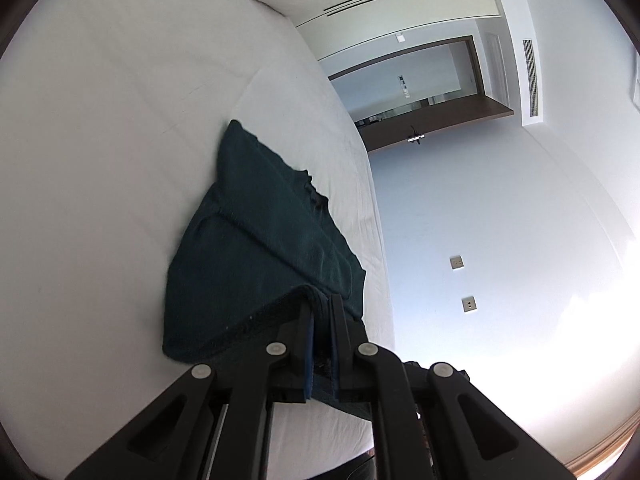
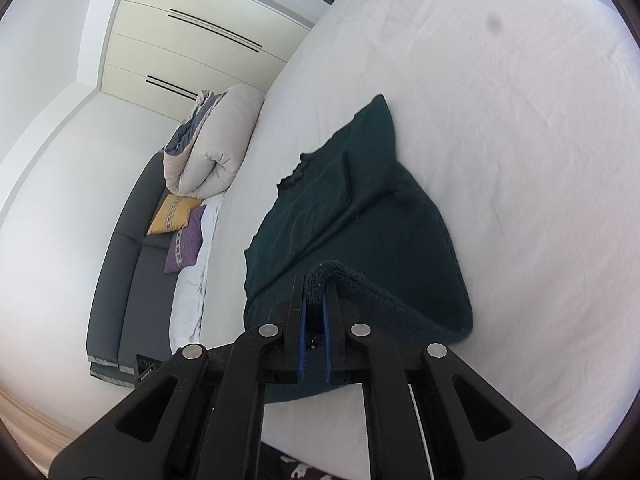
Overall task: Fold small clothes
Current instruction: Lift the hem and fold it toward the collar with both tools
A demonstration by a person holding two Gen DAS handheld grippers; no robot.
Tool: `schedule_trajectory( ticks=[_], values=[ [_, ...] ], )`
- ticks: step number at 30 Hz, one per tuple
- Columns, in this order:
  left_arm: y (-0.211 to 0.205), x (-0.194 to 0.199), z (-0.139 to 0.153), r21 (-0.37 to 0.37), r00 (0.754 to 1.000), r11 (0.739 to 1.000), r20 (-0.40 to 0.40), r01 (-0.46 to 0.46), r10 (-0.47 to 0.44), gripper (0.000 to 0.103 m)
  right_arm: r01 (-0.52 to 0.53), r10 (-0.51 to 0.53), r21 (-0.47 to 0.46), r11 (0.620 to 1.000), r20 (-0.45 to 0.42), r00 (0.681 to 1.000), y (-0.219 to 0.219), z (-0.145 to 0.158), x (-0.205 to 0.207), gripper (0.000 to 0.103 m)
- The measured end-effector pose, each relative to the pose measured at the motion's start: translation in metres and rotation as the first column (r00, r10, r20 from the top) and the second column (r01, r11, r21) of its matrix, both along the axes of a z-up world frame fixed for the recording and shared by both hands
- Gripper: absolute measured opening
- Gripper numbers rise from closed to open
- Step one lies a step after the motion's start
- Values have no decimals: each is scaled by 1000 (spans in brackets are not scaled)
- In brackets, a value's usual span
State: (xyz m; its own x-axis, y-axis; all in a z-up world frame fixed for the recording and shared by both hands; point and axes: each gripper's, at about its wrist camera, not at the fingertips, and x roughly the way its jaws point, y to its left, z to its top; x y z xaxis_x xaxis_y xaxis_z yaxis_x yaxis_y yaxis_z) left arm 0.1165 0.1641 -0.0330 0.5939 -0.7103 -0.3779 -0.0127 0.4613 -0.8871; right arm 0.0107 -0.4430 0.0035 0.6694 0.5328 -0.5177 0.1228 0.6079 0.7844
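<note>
Left gripper (image 1: 322, 304) and right gripper (image 2: 316, 280) each pinch the near hem of one dark green sweater (image 2: 360, 216), lifting it; its far part lies on the white bed (image 2: 500, 100). Bare sheet all around. Far: one rolled duvet (image 2: 220, 140), two cushions (image 2: 174, 208), probably.

wide bare sheet of the bed (image 2: 500, 92) open beyond and beside my tongs, dark green garment (image 2: 360, 216) draped across the near middle, rolled duvet (image 2: 224, 148) and cushions (image 2: 176, 210) blocking the headboard end, wall (image 1: 500, 240) past the bed's edge
</note>
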Motion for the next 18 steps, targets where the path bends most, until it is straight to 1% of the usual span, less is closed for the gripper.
schedule_trajectory(
  ticks=[3,5,8,10,11,14,18],
  values=[
    [-3,51,0,8,1000,1000,-8,-18,18,6,46,-46,2,999,-11,999,-6,-3,56,5],
    [-3,85,-4,3,999,999,-21,-33,33,6,79,-79,-2,997,-27,997,-12,-8,91,5],
    [-2,131,-11,15,997,998,-39,-63,64,6,121,-121,-21,992,-52,991,-21,-20,142,5],
    [-3,160,-16,42,996,997,-49,-70,72,6,141,-142,-20,990,-65,988,-27,-28,174,5],
    [-4,172,-19,58,995,995,-56,-77,80,4,148,-150,-36,988,-72,986,-29,-31,188,5],
    [-1,205,-36,71,991,993,-84,-98,103,4,170,-176,-71,983,-95,980,-33,-44,226,5],
    [4,225,-58,67,985,989,-105,-130,136,4,168,-179,-91,981,-126,976,-31,-65,262,5]
  ],
)
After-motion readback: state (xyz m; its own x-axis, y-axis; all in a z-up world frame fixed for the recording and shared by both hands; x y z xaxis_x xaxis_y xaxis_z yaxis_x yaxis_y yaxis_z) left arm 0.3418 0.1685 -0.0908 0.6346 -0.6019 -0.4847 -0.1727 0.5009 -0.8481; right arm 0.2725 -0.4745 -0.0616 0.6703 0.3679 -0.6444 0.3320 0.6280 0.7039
